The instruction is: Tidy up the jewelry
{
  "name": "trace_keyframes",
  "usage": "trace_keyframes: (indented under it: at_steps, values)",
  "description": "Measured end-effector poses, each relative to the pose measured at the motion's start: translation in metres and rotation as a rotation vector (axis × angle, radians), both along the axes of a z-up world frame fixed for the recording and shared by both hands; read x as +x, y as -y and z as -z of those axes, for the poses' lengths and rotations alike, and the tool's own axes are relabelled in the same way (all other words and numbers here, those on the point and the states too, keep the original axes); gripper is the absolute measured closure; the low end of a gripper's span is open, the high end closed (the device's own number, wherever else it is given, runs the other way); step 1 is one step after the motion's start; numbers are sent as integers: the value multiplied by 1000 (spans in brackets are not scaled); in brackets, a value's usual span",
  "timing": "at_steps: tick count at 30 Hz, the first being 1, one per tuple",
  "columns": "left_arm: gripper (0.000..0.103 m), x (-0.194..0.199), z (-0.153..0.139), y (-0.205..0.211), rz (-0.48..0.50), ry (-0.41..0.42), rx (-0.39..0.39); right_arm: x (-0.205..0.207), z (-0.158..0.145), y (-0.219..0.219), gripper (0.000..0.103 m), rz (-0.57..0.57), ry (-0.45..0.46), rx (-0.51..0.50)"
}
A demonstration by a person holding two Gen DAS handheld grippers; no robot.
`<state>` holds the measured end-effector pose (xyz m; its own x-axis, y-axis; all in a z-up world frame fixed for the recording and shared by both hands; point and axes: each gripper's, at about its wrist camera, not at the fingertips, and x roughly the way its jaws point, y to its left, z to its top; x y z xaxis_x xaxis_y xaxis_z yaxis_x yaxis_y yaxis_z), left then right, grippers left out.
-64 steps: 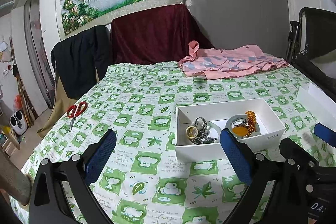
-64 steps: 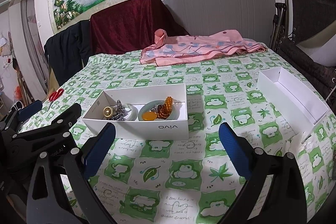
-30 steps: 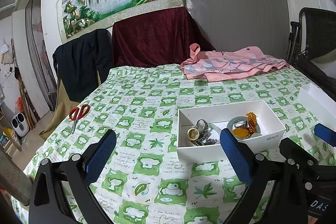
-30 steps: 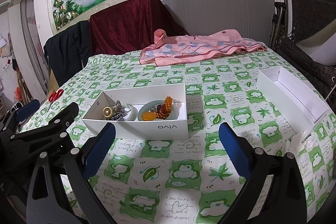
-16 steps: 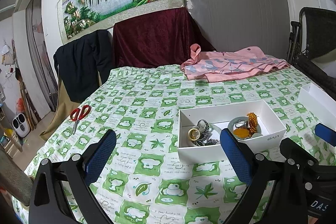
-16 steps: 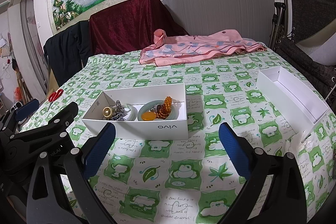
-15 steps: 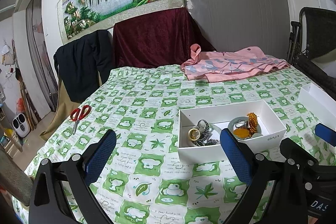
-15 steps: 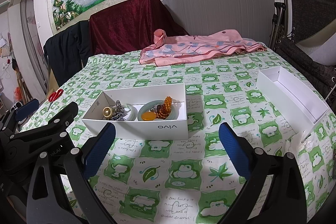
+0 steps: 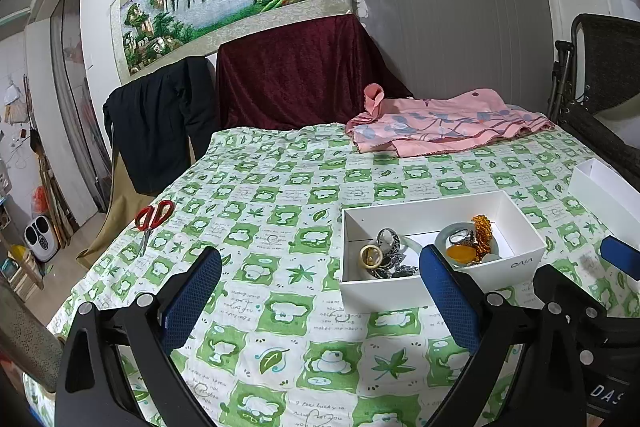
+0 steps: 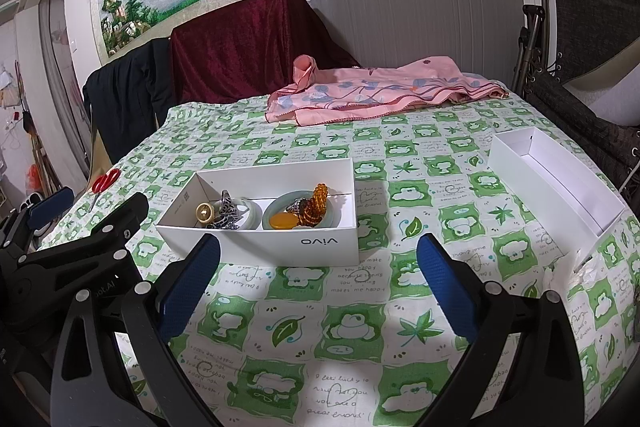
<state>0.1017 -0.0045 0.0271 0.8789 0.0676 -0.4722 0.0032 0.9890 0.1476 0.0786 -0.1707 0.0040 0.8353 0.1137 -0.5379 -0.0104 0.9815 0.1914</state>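
Observation:
A white box [image 10: 320,247] sits on the green-checked cloth and holds jewelry: silver pieces and a gold ring [image 10: 205,213] in its left part, an amber bead bracelet [image 10: 314,205] and an orange stone [image 10: 282,221] on a pale bangle in its right part. It also shows in the left wrist view [image 9: 384,289]. My left gripper [image 9: 320,301] is open and empty, near the box's front left. My right gripper [image 10: 318,291] is open and empty, just in front of the box.
An empty white box lid [image 10: 556,183] lies at the right. Red scissors [image 9: 152,217] lie at the left edge. A pink cloth [image 10: 380,93] is at the back. Chairs with dark clothes stand behind; a folding chair [image 10: 580,39] stands at right.
Both grippers have stayed open and nearly still; the left view has lifted and pulled back very slightly. Nothing in the box has moved.

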Motion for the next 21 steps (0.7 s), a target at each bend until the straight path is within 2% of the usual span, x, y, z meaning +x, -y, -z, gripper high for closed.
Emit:
trace_keyframes:
  at_steps: [21]
  values:
    - [6,-1,0,-5,-4,5,4,0,0,0,9,0,1,1]
